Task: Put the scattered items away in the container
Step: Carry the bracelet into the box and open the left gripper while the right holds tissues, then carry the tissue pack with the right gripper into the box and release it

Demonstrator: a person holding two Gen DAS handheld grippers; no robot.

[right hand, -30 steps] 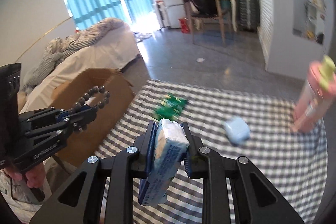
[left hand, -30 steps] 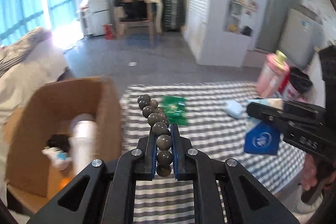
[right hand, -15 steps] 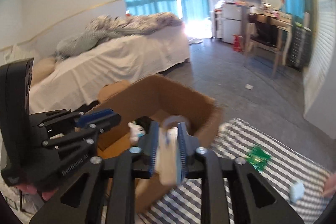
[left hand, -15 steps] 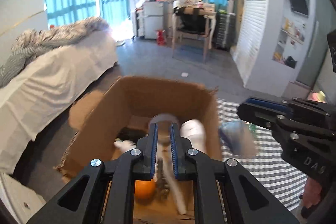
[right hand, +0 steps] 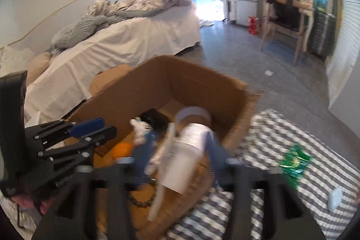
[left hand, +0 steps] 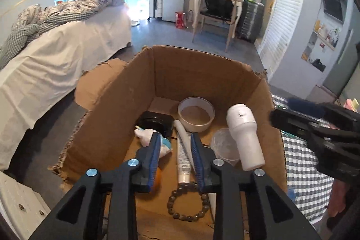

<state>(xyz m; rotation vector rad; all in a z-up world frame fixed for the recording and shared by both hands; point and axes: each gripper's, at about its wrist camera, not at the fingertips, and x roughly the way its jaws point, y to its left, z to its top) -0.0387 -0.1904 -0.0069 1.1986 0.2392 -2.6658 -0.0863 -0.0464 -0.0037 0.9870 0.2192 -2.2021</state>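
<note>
My left gripper [left hand: 175, 156] hangs over the open cardboard box [left hand: 202, 69], pointing down into it. Its jaws are opening, a narrow gap so far, nothing pinched between them. The bead bracelet [left hand: 187, 201] lies loose on the box floor just under my jaws, beside a white tube [left hand: 183, 150].

Also in the box: white bottle [left hand: 244, 136] leaning at the right wall, tape roll [left hand: 195, 114], clear cup [left hand: 225, 146], black dish [left hand: 155, 123], an orange [right hand: 121, 149].

My right gripper [right hand: 177, 150] is at the box's near right corner, blurred, its jaws opening and already wide apart. I cannot tell whether anything lies between them.

On the checked worktop [right hand: 281, 134], well apart from the box: green packet [right hand: 294, 161] and a pale blue item [right hand: 335, 197].
</note>
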